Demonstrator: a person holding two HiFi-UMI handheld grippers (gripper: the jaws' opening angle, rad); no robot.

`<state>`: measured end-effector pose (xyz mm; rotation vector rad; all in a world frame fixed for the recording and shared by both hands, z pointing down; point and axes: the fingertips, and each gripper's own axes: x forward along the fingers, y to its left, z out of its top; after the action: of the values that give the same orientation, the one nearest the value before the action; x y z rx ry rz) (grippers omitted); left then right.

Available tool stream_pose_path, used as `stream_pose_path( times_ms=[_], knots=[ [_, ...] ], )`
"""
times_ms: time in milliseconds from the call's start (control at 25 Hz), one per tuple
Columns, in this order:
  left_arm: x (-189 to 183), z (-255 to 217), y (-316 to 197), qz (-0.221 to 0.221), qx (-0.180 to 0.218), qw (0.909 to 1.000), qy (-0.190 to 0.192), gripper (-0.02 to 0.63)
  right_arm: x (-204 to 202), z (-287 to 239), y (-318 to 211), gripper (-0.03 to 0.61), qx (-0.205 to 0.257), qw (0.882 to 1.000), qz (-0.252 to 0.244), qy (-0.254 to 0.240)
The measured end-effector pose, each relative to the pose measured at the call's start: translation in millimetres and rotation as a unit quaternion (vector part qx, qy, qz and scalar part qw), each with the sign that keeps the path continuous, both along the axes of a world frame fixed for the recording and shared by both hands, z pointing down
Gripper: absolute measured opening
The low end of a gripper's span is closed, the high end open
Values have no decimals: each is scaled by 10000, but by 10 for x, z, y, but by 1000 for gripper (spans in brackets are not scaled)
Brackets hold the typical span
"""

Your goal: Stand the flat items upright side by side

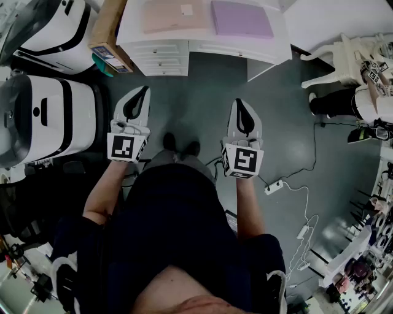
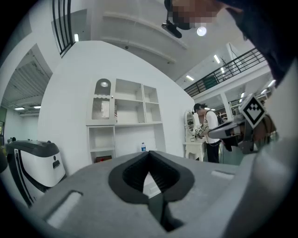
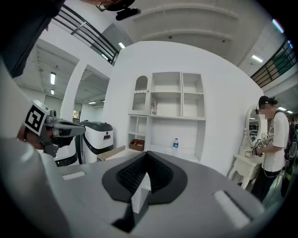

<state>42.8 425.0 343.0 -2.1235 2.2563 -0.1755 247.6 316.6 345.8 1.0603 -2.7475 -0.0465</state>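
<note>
2 grippers: left gripper (image 1: pixel 145 92), right gripper (image 1: pixel 239 103). 2 flat items on 1 far white desk (image 1: pixel 159 48): beige folder (image 1: pixel 175 15), purple folder (image 1: pixel 241 18). 2 white machines left: far machine (image 1: pixel 58 27), near machine (image 1: pixel 43 119). 1 cardboard box (image 1: pixel 107 27). 1 water bottle (image 3: pixel 175 143). 1 power strip (image 1: pixel 274 187).

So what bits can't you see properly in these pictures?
- Head view: the pink flat item and purple flat item on the white desk run off the top edge, so I can't tell what they are.
- Both gripper views: the left gripper and right gripper, jaws shut, fill the lower part; neither flat item shows.
- Left gripper view: the bottle is too small to read its label.
</note>
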Motion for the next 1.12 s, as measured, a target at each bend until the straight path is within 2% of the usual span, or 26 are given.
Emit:
stream_pose_path(
  times_ms=[800, 960, 1120],
  knots=[
    [13, 26, -81, -3, -87, 9999, -91, 2, -10, -20, -52, 0, -28, 10000, 10, -13],
    [43, -53, -124, -1, 57, 9999, -106, 3, 21, -47, -57, 2, -55, 10000, -51, -57],
    [68, -65, -149, 26, 91, 9999, -108, 3, 37, -31, -85, 45, -205, 9996, -134, -102]
  ],
)
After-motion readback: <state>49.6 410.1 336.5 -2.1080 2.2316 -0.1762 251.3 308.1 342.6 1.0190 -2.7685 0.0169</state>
